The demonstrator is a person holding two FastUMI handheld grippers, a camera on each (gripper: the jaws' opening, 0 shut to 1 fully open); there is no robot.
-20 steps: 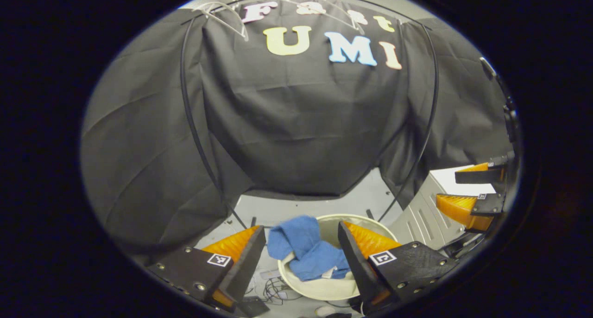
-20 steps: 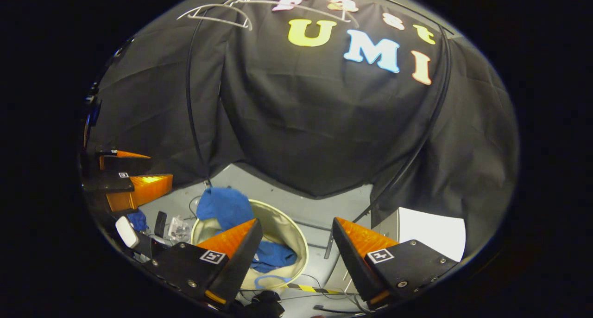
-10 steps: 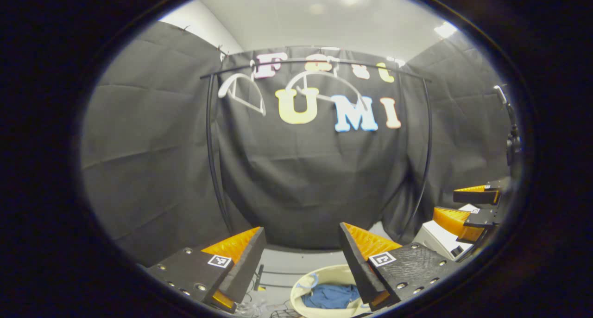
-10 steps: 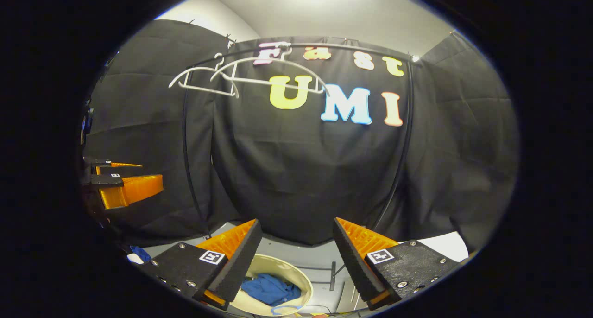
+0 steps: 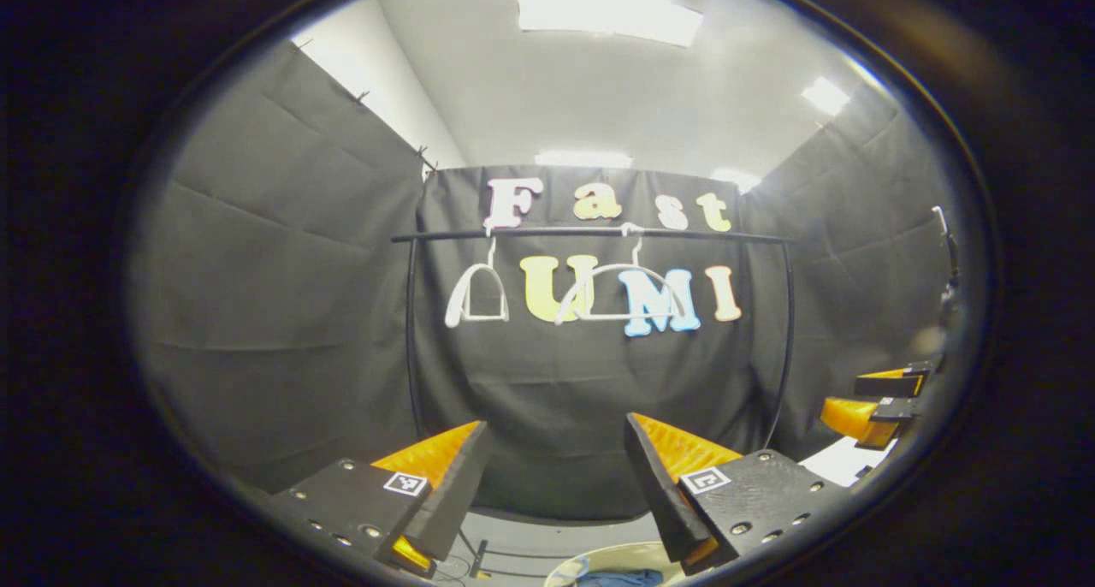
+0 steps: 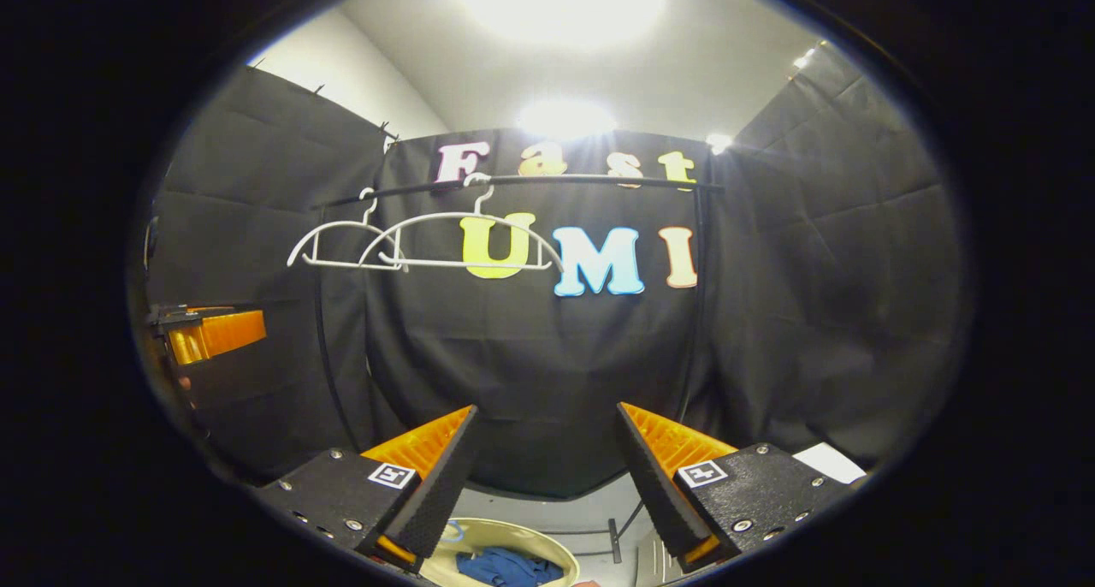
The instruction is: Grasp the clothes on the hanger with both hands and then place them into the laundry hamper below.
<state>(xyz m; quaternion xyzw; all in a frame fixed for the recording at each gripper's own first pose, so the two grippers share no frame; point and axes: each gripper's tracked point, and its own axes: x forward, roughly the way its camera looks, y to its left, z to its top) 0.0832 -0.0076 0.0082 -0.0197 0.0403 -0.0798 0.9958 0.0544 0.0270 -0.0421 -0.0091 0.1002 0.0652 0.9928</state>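
black cloth walls enclose the booth, with a dark rail (image 5: 590, 232) running across the back wall under bright ceiling lights. two white hangers (image 6: 428, 240) hang from the rail and both are bare, which suggests no garment is left to take down. the blue clothes (image 6: 505, 566) lie bunched inside the cream laundry hamper (image 6: 560, 551) on the grey floor, directly below the rail; a sliver of the same blue cloth (image 5: 618, 578) shows at the bottom edge of the left gripper view. judged from this, the placing step looks complete.

the left hand-held gripper (image 5: 556, 476) is held level, facing the back wall, its orange-faced fingers (image 5: 436, 454) spread wide with nothing between them. the right hand-held gripper (image 6: 543, 467) is posed the same way, fingers apart and empty, above the hamper. each also appears at the edge of the other's view: the right one at the right edge of the left gripper view (image 5: 877, 403), the left one at the left edge of the right gripper view (image 6: 210, 330). both sit well clear of the hamper and the hangers, a posture that fits a finished release and not a fresh reach.
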